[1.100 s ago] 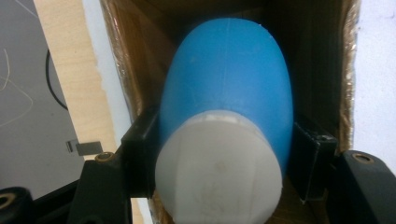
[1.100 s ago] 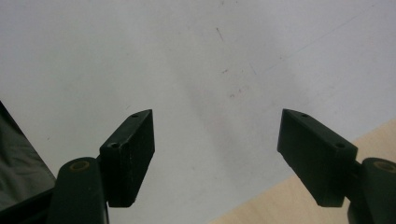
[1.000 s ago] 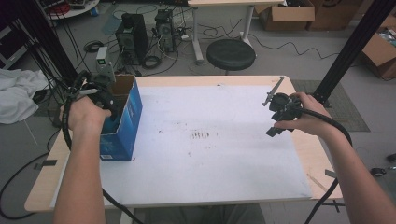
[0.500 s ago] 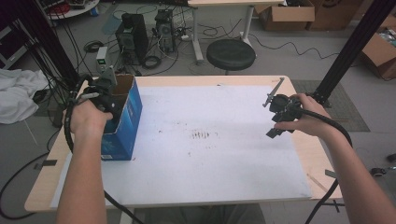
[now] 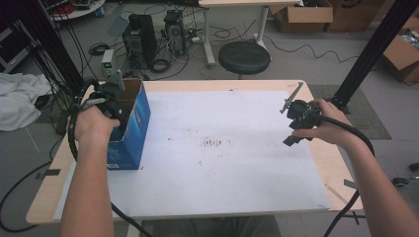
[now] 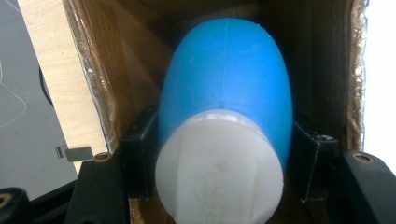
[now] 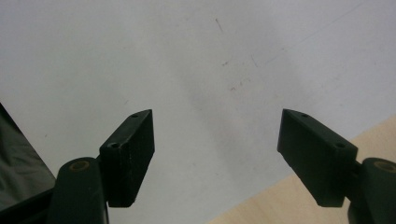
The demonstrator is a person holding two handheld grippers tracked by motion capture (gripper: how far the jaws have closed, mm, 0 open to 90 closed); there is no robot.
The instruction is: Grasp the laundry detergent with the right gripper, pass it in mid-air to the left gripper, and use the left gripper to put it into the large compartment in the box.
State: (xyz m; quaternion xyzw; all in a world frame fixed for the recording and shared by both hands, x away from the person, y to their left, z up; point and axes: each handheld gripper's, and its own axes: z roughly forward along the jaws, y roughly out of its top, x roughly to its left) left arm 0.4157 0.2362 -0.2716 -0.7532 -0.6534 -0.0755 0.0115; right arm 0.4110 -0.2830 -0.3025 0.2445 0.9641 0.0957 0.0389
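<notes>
Since a second ago nothing has moved: my left gripper (image 6: 219,182) stays clenched on the blue-and-white bulb (image 6: 224,107) inside the blue carton (image 5: 129,129), so it seems ready to lift, while my right gripper (image 7: 217,154) waits open above the white sheet (image 7: 196,56).

A black stool (image 5: 244,57) stands on the grey floor (image 5: 316,54).

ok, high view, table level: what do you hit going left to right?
Left gripper over the blue cardboard box → dark scuff marks on the white sheet → right gripper.
</notes>
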